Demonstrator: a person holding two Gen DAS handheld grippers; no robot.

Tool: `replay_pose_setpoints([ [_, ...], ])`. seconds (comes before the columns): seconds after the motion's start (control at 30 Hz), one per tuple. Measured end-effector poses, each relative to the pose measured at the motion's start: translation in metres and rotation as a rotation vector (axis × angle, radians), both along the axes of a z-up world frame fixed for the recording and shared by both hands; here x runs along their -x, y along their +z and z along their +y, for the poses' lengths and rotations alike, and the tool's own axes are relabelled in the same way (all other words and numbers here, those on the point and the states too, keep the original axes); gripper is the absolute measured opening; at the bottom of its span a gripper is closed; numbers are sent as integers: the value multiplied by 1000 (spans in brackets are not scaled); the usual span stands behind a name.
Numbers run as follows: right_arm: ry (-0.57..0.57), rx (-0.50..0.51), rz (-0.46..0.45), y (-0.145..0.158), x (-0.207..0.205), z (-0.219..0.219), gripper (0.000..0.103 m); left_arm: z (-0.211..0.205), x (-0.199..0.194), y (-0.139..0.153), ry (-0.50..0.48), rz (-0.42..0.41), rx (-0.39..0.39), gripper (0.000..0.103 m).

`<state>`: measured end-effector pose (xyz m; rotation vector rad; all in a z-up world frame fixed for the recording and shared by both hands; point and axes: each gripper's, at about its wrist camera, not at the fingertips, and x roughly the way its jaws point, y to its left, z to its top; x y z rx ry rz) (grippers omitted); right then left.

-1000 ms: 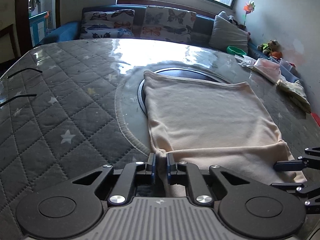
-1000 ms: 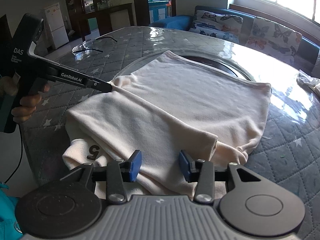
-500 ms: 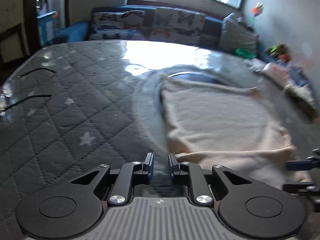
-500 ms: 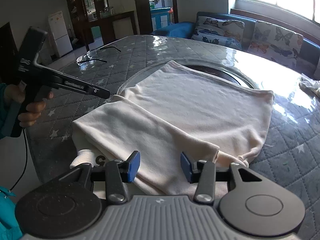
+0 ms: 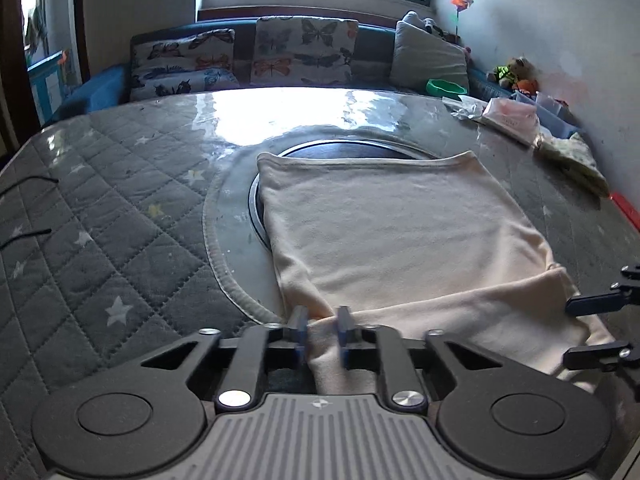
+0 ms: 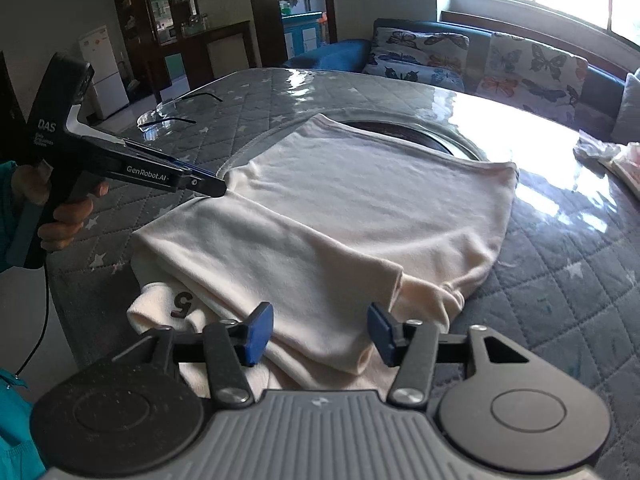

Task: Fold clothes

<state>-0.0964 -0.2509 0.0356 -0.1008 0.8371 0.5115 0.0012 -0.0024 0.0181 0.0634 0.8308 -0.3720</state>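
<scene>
A cream shirt lies flat on the quilted grey table, with one sleeve folded across its near part. A dark "5" print shows on a lower layer. My left gripper is shut on a pinch of the shirt's near left edge. From the right wrist view, the left gripper has its tip at the fold on the shirt's left side. My right gripper hovers over the folded sleeve with its jaws opening, pads clear of the cloth. The right gripper shows at the shirt's right edge.
A dark round inset lies under the shirt's far end. Eyeglasses rest at the table's far left. Bags and cloths sit at the far right. A sofa with butterfly cushions stands behind. A person's hand holds the left gripper.
The left gripper let the cloth go for a moment, then closed again on the shirt's near left edge. The right gripper's jaws have spread wider over the sleeve.
</scene>
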Motion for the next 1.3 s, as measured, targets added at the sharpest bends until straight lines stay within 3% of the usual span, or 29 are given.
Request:
replay_pose_setpoints([
  [0.13,-5,8,12,-4,3,-3,55,8,1,0,23,-11,-11,2],
  [0.3,-9,4,15,-7,3,-4,57,18,4,2,8,-15,-8,4],
  [0.4,-7,5,15,-8,4,-3,59,12,9,6,-67,-18,13,16],
  [0.47,-7,6,14,-7,4,-3,59,4,10,8,-84,-38,-22,23],
  [0.53,-9,4,13,-7,4,-3,59,1,5,5,-75,-22,-20,39],
  [0.6,-11,3,12,-6,5,-4,60,-2,0,2,-59,-11,-28,42],
  [0.67,-12,5,15,-7,6,-5,62,-4,-1,-2,-59,-3,-33,36],
  [0.7,-12,6,16,-8,6,-6,62,-5,0,-4,-62,-2,-39,25],
  [0.83,-9,6,16,-9,7,-7,64,-5,5,-5,-65,-34,-51,13],
  [0.97,-5,16,18,-10,8,-7,68,7,7,0,-28,-40,-23,13],
  [1.17,1,31,24,-12,8,-7,72,22,2,-6,9,13,50,14],
  [1.3,5,40,28,-13,8,-7,72,20,1,0,-2,3,26,17],
])
